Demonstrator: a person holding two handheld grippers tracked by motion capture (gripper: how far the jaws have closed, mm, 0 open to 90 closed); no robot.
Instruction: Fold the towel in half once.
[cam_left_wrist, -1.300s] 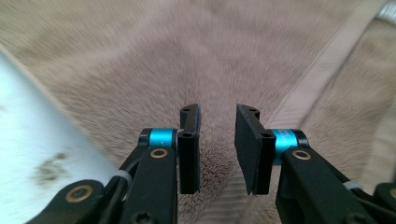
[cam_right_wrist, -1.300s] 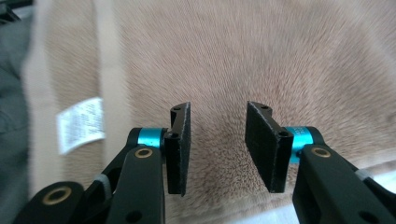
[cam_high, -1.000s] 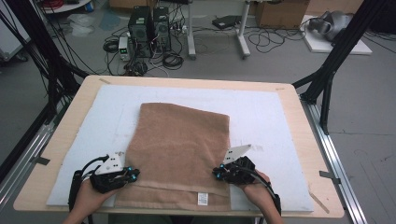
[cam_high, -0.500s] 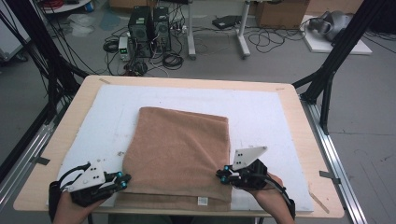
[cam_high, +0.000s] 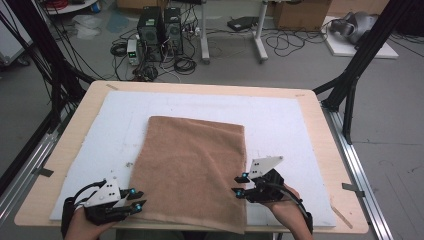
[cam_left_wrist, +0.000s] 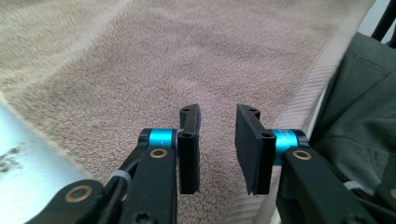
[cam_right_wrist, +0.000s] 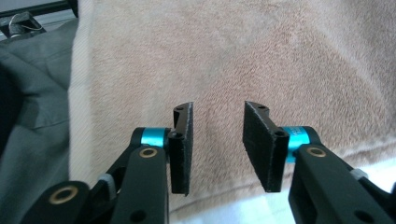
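Brown towel (cam_high: 192, 172) lies folded at centre-bottom of the surface (cam_high: 65, 150); my left gripper (cam_high: 136, 199) and right gripper (cam_high: 239, 184) have just been opening, empty. Its overhanging edge could slip off.

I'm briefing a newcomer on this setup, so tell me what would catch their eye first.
The brown towel stands out first, lying folded on the white mat in the middle of the table, its near edge hanging over the front. Next come the left gripper and right gripper, one at each near corner of the towel; their jaws have just been opening, with nothing between them.
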